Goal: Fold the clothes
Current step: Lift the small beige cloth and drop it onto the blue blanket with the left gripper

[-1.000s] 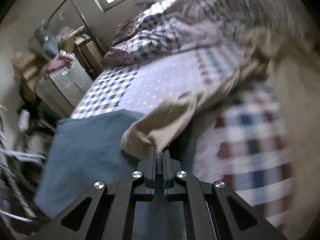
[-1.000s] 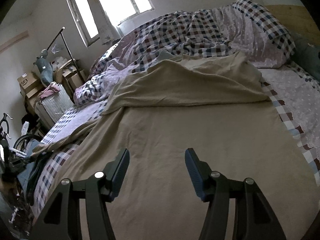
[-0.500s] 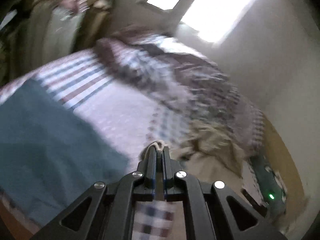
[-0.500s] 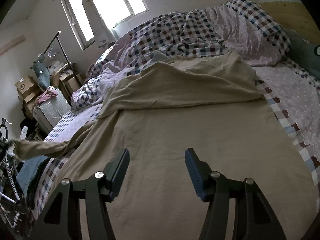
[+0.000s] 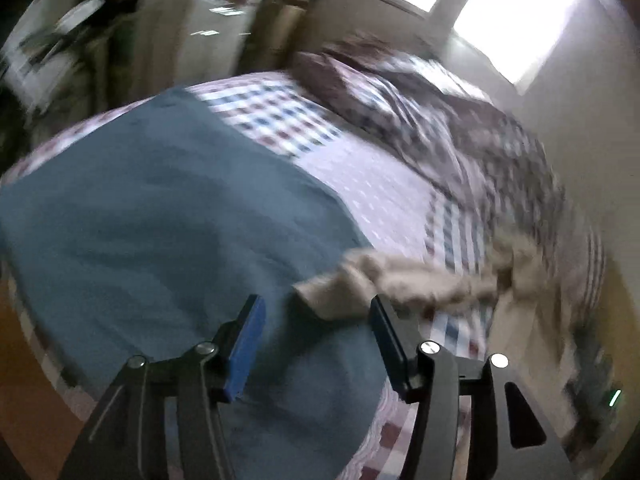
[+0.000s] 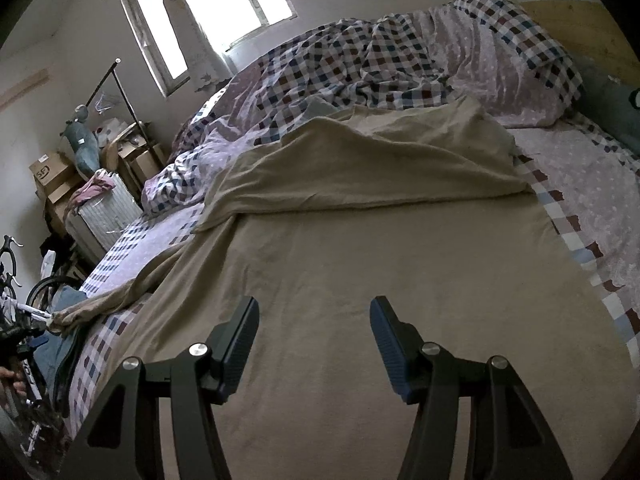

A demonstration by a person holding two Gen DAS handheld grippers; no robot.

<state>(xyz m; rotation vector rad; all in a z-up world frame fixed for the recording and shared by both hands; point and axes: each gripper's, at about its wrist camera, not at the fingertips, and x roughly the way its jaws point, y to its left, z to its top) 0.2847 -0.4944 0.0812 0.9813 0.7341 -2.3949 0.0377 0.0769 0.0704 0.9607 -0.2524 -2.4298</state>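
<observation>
Left gripper [image 5: 316,312]: black two-finger tool with blue pads; jaws opening, standing well apart, nothing pressed between the pads.
Garment end: the bunched tip of the tan, soft-knit garment [image 5: 352,284] lies just beyond the left gripper's fingertips, near its right-hand finger, resting on the blue cloth; the left wrist view is blurred, so contact with the finger cannot be told.
Blue cloth [image 5: 160,216]: flat teal-blue fabric spread over the near corner of the bed, under the left gripper.
Right gripper [image 6: 314,316]: same black build, jaws wide apart, empty, poised over the garment's broad flat part.
Garment body: in the right wrist view the tan garment [image 6: 360,272] covers most of the mattress, its far portion folded back in a ridge; a long narrow strip trails off to the bed's left edge.
Bed: checked and dotted lilac sheet [image 6: 580,184]; a crumpled checked duvet [image 6: 360,60] is heaped at the far side.
Room: bright window [image 6: 224,8] behind the bed; cardboard boxes [image 6: 52,176] and a bicycle [image 6: 16,304] at the left.
</observation>
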